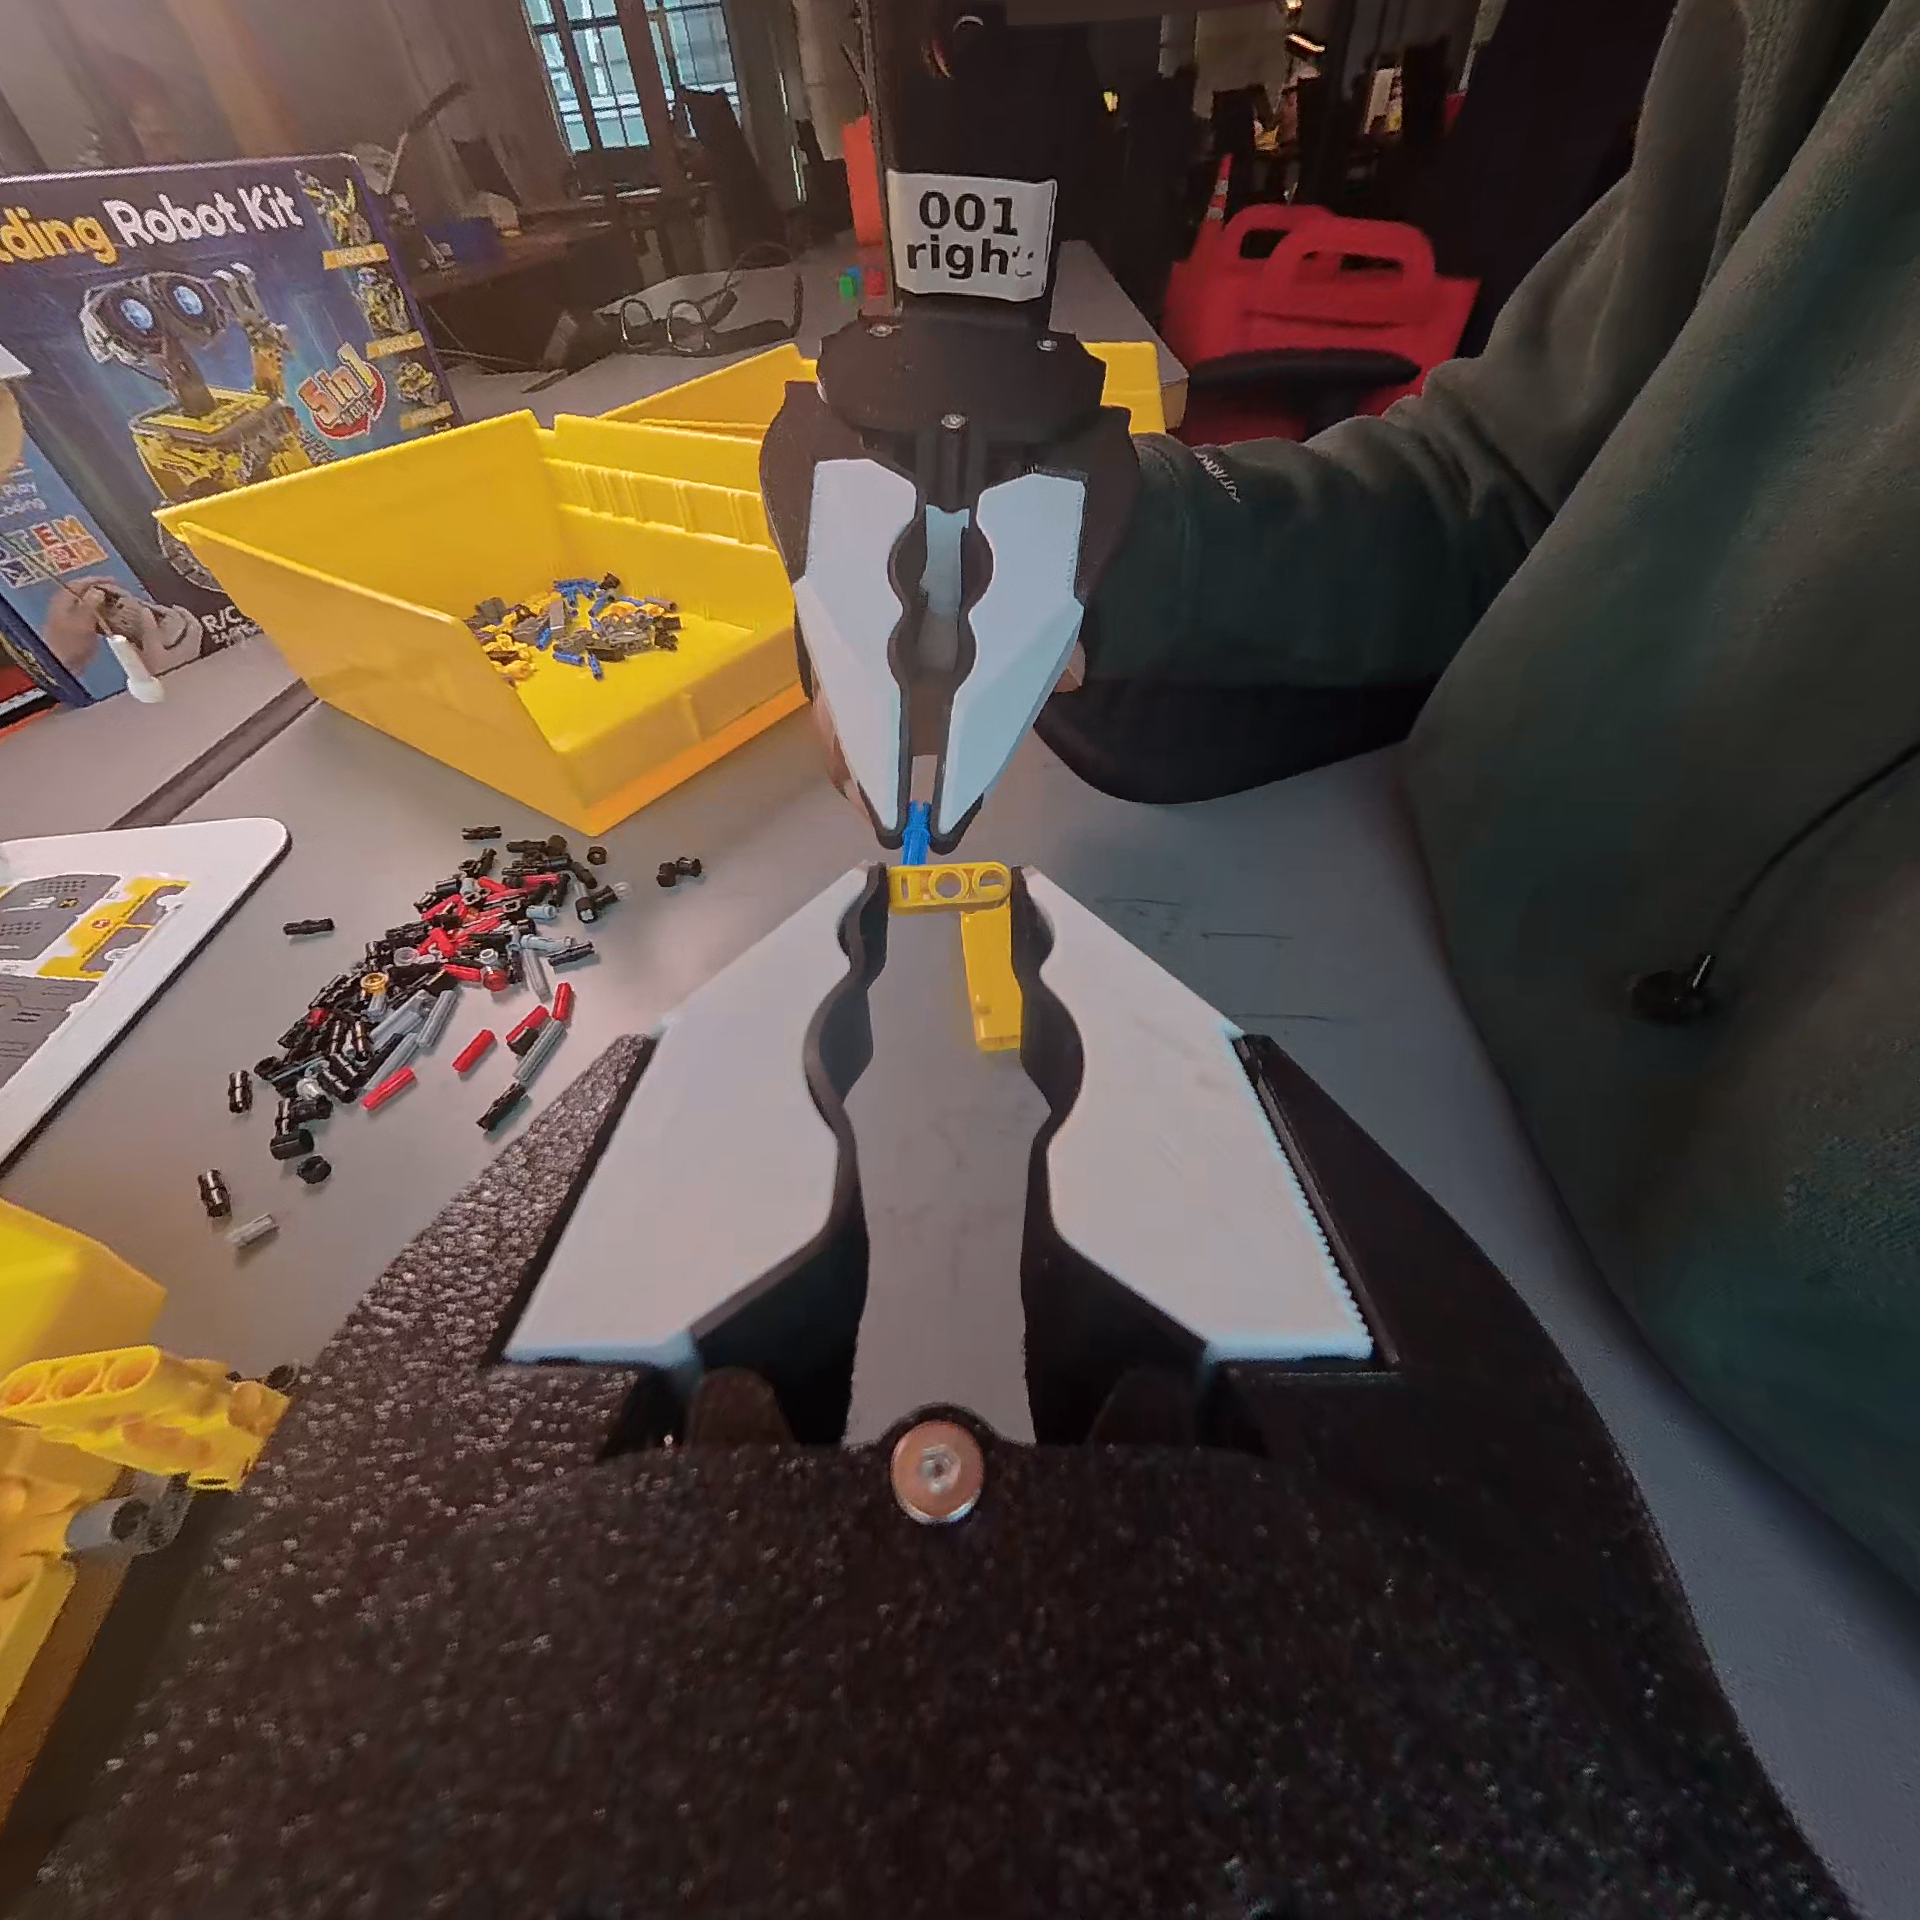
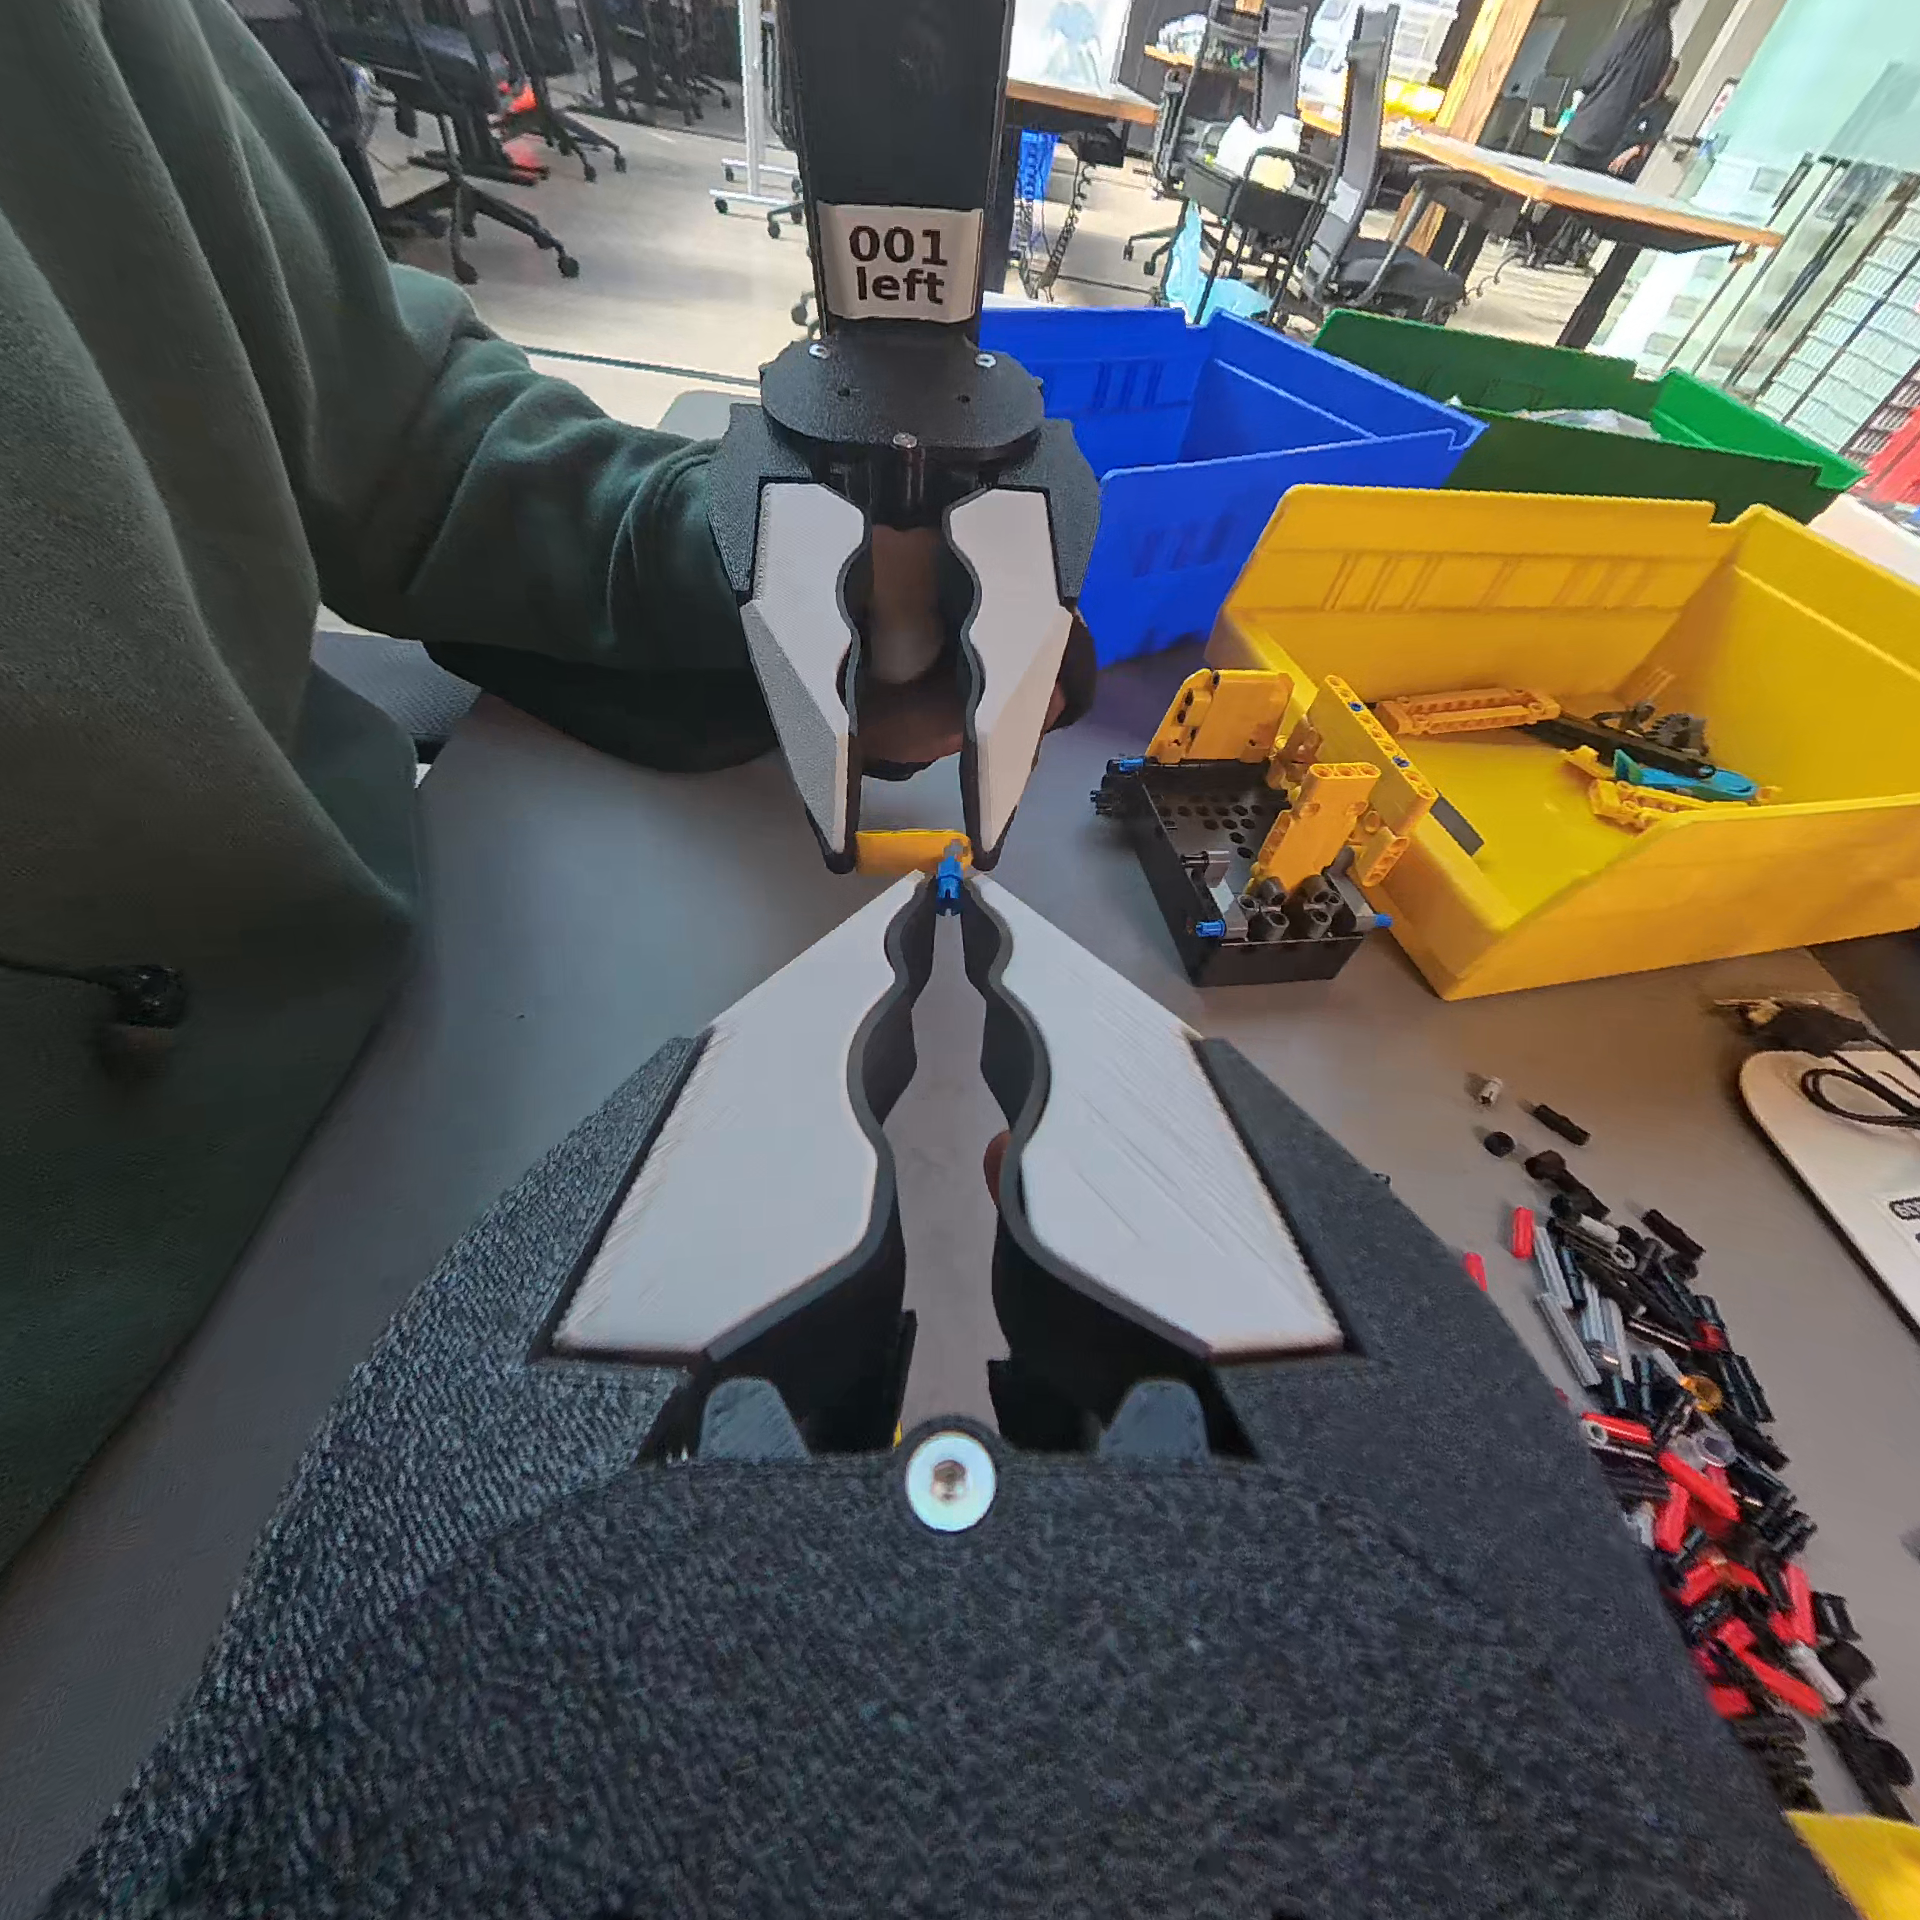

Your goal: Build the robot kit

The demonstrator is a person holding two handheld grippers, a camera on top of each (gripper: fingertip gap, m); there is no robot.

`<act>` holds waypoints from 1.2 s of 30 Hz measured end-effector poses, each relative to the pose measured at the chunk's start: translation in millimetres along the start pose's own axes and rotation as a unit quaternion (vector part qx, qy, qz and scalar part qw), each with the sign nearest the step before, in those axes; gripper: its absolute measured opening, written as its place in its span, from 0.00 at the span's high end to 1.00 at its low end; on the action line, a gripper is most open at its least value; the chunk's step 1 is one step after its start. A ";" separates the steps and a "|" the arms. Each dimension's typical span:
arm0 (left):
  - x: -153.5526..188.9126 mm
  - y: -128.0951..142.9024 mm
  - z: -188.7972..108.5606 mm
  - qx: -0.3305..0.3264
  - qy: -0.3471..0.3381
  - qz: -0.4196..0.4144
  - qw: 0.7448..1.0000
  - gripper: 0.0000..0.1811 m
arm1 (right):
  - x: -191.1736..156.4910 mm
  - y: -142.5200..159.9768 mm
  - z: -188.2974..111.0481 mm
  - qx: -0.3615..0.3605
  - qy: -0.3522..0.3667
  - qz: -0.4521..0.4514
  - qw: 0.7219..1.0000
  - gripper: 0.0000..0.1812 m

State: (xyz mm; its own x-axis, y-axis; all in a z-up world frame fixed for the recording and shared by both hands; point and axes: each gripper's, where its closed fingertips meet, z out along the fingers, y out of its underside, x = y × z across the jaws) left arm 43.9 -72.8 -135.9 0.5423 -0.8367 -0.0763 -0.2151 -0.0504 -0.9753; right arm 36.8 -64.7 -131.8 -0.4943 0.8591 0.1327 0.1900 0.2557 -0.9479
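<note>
While facing tip to tip above the bench (image 1: 1195, 914), the left hand-held gripper (image 1: 948, 883) is clamping a yellow L-beam (image 1: 982, 935). The right hand-held gripper (image 2: 948, 896) is pinching a blue pin (image 2: 947, 888) touching the beam's end hole, loose pins (image 1: 416, 997) lying nearby.

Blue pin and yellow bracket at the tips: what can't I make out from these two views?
- Blue pin: whether it has entered the yellow bracket; both views, too small, right gripper tips crowd it.
- Bracket's long arm: right wrist view, hidden behind left gripper tips.
- Yellow model: left wrist view, cut by the frame edge.
</note>
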 end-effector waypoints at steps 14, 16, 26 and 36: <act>4.2 18.5 7.6 -0.070 -0.015 0.058 0.996 0.88 | -5.0 16.1 3.9 -0.039 -0.022 0.011 0.999 0.98; 4.9 19.9 8.6 -0.077 -0.018 0.067 0.995 0.88 | -5.9 17.5 4.3 -0.041 -0.027 0.018 0.999 0.98; -0.3 16.3 7.3 -0.066 -0.028 0.051 0.996 0.88 | -0.3 13.9 7.8 -0.010 -0.029 0.070 0.997 0.98; -55.9 26.0 -6.6 -0.104 -0.194 0.059 0.974 0.88 | 47.5 21.4 15.3 -0.021 0.125 0.157 0.979 0.89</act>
State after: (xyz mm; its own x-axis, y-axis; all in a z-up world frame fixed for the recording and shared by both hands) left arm 2.6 -30.9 -155.7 0.7615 -0.5762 -0.2968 -0.4318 -0.1094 -0.8953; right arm 4.4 -25.2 -150.2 -0.1837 0.9787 -0.0921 0.3363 -0.0255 -0.9414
